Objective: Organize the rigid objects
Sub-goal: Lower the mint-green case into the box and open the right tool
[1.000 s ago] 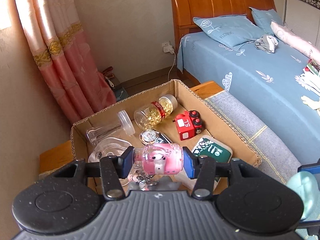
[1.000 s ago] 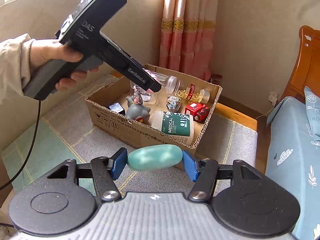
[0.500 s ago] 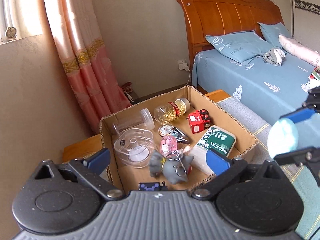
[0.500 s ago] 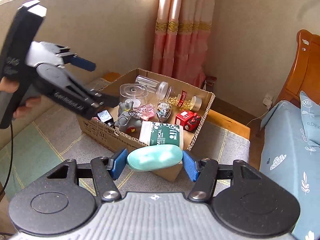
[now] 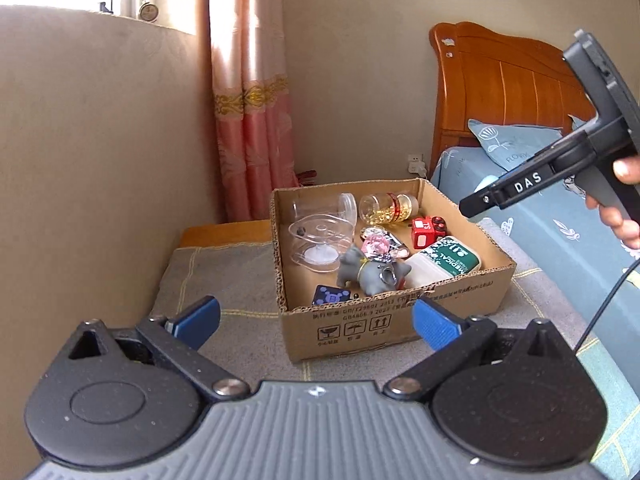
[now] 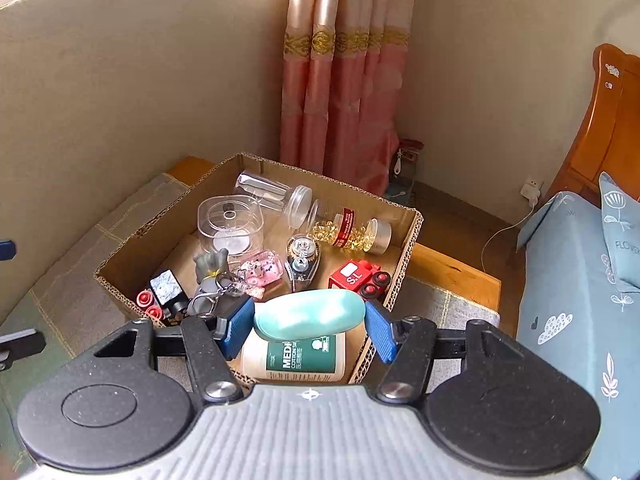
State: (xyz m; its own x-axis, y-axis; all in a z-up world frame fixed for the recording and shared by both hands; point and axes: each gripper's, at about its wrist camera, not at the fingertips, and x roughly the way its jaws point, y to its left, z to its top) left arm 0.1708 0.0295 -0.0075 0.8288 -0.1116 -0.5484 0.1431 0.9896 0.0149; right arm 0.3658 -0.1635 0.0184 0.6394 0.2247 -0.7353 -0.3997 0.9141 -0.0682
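Cardboard box (image 6: 404,240) crowded with jars and toys sits below right gripper (image 6: 310,320) clamping a mint case (image 6: 310,314); left gripper (image 5: 316,320) gapes empty.

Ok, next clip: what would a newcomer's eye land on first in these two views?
Probably the mint-green oval object clamped between the right gripper's blue fingers, hanging over the near edge of the cardboard box. Next, the box's clutter: a red toy truck, a capsule jar lying on its side, and a grey elephant figure. The left gripper stands wide open and empty, short of the box.
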